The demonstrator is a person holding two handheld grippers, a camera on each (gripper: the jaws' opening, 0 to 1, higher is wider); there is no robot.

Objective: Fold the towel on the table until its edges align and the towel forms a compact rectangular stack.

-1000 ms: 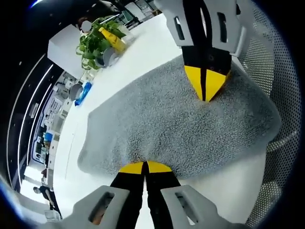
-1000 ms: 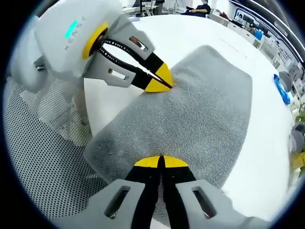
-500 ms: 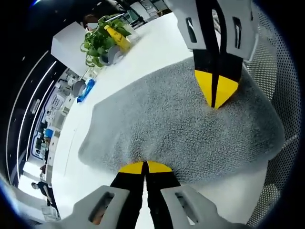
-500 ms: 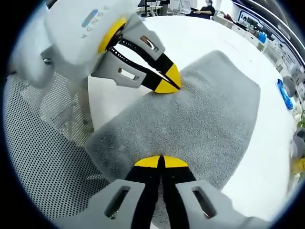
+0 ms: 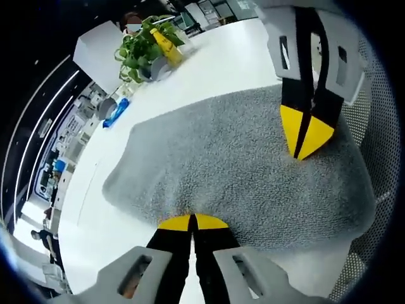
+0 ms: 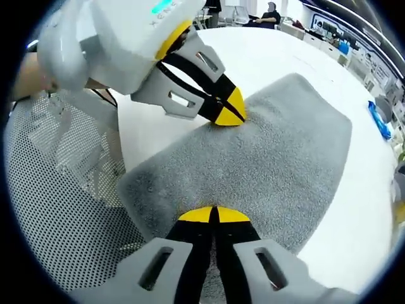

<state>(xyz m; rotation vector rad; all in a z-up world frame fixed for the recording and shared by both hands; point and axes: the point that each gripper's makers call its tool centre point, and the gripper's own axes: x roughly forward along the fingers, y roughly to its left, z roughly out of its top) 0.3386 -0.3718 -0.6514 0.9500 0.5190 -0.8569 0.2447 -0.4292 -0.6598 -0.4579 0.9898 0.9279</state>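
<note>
A grey towel [image 5: 234, 164] lies doubled over on the white table [image 5: 215, 66]. My left gripper [image 5: 193, 221] is shut on the towel's near edge, its yellow tips pressed together on the cloth. In the right gripper view the same towel [image 6: 278, 164] spreads away from my right gripper [image 6: 212, 215], which is shut on its near edge by a corner that hangs past the table edge. The right gripper [image 5: 305, 136] comes into the left gripper view from the top right, tips closed on the towel. The left gripper [image 6: 229, 109] shows in the right gripper view at the towel's far edge.
A potted green plant [image 5: 142, 50] with a yellow object stands at the far end of the table, with a blue thing [image 5: 115, 113] near it. A mesh chair [image 6: 57, 202] sits close beside the table edge. Office desks and a person [image 6: 271, 9] are in the background.
Both grippers stay shut on the towel. They have carried its held edge a little further across the table, and both views have shifted with the hands.
</note>
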